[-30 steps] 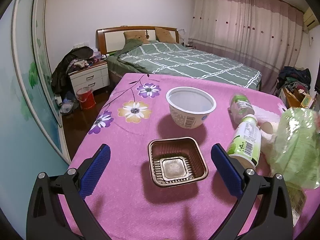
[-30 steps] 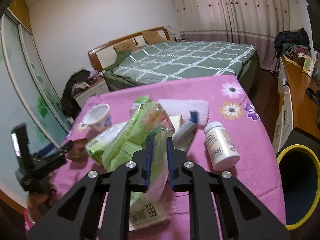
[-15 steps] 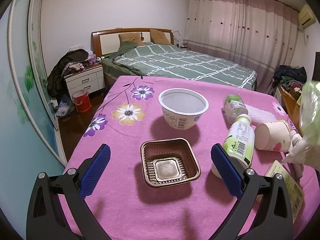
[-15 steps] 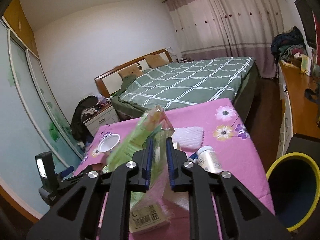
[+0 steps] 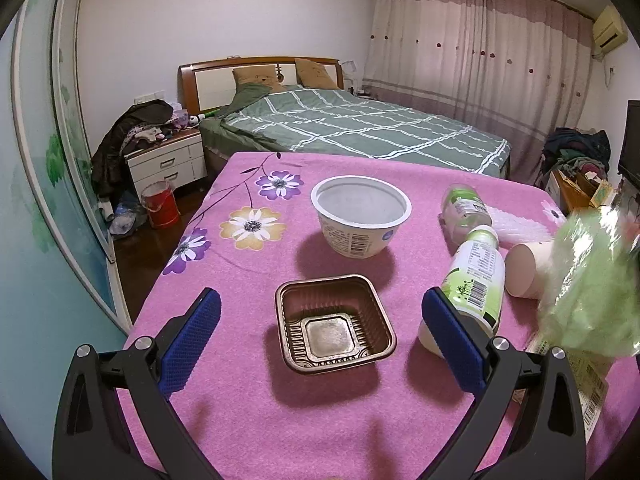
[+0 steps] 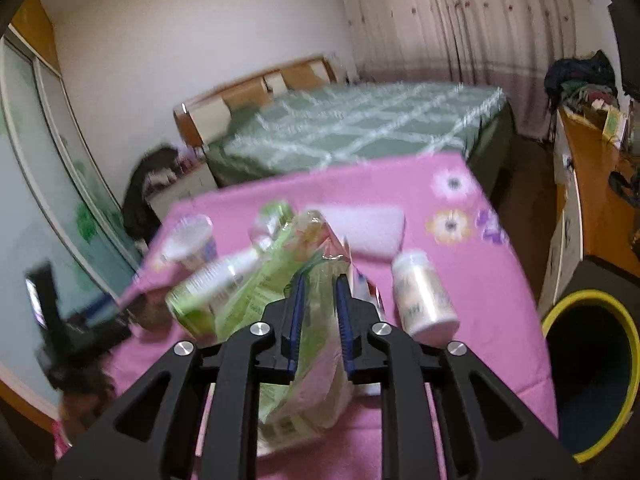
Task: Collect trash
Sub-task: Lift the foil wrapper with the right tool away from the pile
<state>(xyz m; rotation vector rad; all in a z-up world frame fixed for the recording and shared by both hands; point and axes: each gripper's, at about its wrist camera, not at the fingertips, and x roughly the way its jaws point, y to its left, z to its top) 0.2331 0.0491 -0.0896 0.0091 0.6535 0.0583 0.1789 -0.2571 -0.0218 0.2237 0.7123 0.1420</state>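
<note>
My left gripper (image 5: 320, 300) stands open low over the pink table, its blue pads either side of a brown plastic tray (image 5: 334, 328) without touching it. Behind the tray sit a white yogurt tub (image 5: 360, 220), two green-labelled bottles (image 5: 476, 280) lying down, and a tipped paper cup (image 5: 524, 272). My right gripper (image 6: 318, 284) grips a crumpled green plastic wrapper (image 6: 276, 264) above the table; its jaws are opening and the wrapper still fills the gap between the pads. The same wrapper (image 5: 592, 292) hangs at the right edge of the left wrist view. The right wrist view is motion-blurred.
A yellow-rimmed dark bin (image 6: 588, 295) stands on the floor right of the table. A white pill bottle (image 6: 420, 296) and a white foam pad (image 6: 368, 228) lie on the cloth (image 5: 248, 360). A bed stands beyond the table, a wooden desk at the right.
The right gripper rose with the wrapper, then came back down over the table, and its pads now stand slightly wider. The wrapper slid right, then back into the left view. The left gripper stayed put.
</note>
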